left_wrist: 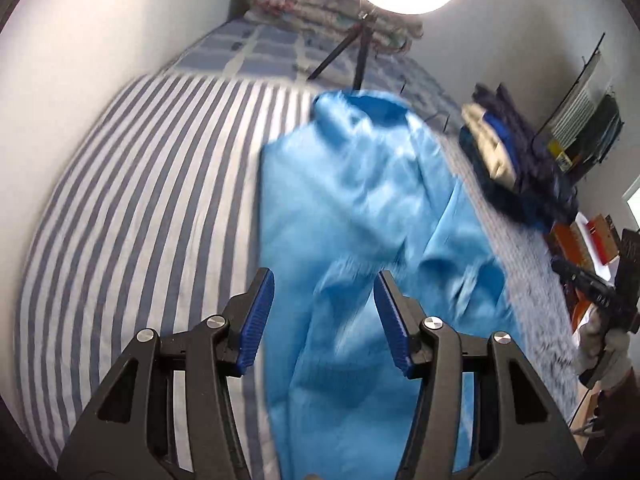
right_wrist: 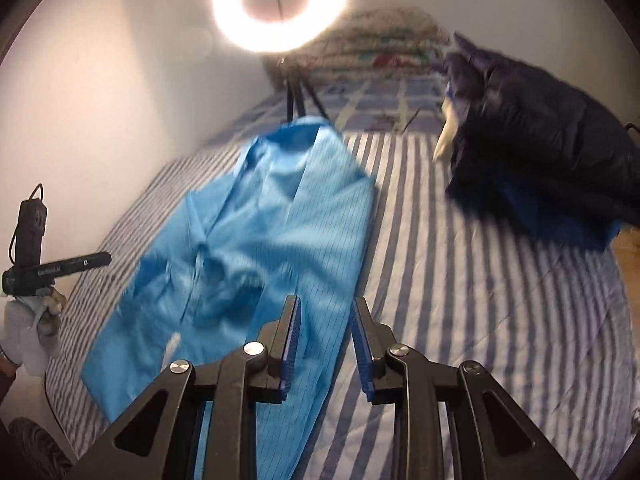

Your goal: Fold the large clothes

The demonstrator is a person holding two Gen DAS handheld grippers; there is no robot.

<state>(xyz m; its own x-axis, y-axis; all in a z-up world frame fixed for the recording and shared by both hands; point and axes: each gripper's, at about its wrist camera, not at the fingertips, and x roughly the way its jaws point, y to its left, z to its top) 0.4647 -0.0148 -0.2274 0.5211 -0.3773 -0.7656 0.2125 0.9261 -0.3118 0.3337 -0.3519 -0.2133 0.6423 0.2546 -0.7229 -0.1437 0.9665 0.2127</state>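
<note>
Your left gripper [left_wrist: 324, 308] hangs over one striped bed sheet of blue and white bands [left_wrist: 132, 200], its two blue ribbed pads [left_wrist: 258, 320] standing apart with nothing pinched between them. Below and past them lies one shiny light-blue garment [left_wrist: 360, 200], spread lengthwise along the bed with its collar end toward the far side. To its right sits one pile of dark navy padded clothing with a cream piece tucked in it [left_wrist: 516, 160], near the bed's edge. At the far right edge you can see your other hand in a pale glove [left_wrist: 608, 356] gripping the black handle of its tool.

From the right wrist, your left gloved hand [right_wrist: 36, 320] shows at the far left, holding its black handle. Next comes the same blue garment [right_wrist: 248, 232], lying flat on the stripes. Your right gripper [right_wrist: 326, 332] hovers over its near right edge, the two pads set close together yet released, gripping no cloth. Further right is the dark pile [right_wrist: 540, 152]. One lit ring lamp on a black tripod [right_wrist: 280, 4] stands at the head of the bed, before one folded floral quilt [right_wrist: 384, 44].
</note>
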